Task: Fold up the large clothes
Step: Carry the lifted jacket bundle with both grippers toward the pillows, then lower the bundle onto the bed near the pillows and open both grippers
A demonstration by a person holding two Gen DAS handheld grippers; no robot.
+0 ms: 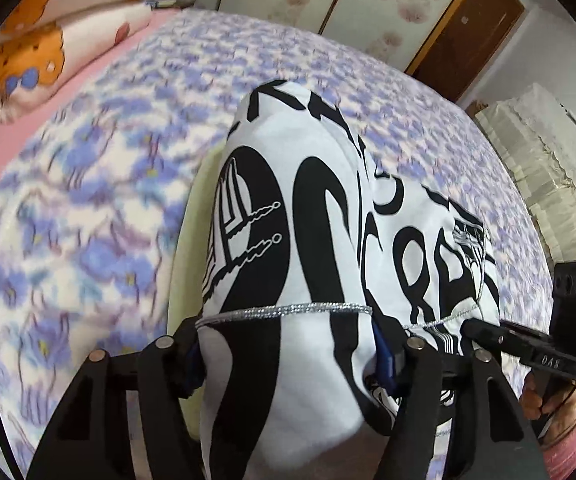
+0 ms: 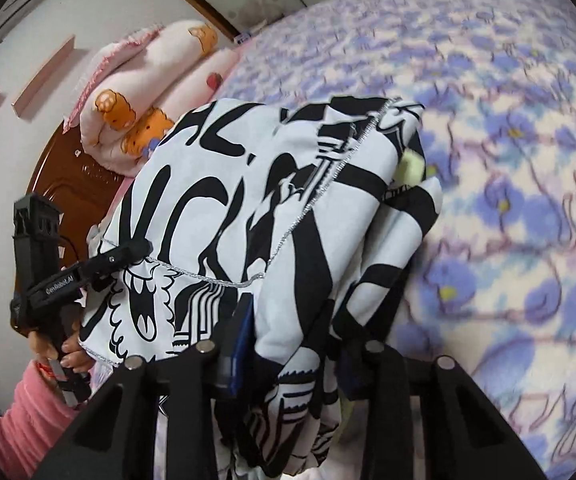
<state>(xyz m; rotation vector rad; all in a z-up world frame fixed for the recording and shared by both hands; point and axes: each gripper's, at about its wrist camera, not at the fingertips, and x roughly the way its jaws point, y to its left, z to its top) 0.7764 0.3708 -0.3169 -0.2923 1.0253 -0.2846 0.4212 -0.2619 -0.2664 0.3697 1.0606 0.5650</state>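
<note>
I have the bed (image 1: 100,184) filling most of both views, spread with a blue-and-lilac flowered blanket, and a folded pink quilt with orange cartoon bears (image 1: 48,36) lies at its far end by the wall. Above the blanket hangs the garment (image 1: 308,208), a large white piece printed with heavy black lettering and a thin silver trim line, with a pale yellow-green lining showing at its edge. From what I can see it is bunched and lifted clear of the bedding near me, though its far end looks to trail down toward the blanket.

My left claw (image 1: 288,352) stands fairly wide, with a thick gather of the cloth filling the gap between its blue pads; I read that as a grip on the bunched fabric. My right claw (image 2: 288,356) is narrower and has a thinner fold of the same cloth pinched between its pads. Each claw also shows in the other's view, clamped on the trimmed edge just beside its partner.

The relation that matters next, as I judge it: the garment's long axis runs away from both claws toward the far side of the bed, and the two grips sit close together on one edge. Neither hand is clearly nearer the free end. To lay a fold, I would need to spread the claws apart along that edge and lower the cloth forward onto the blanket.
</note>
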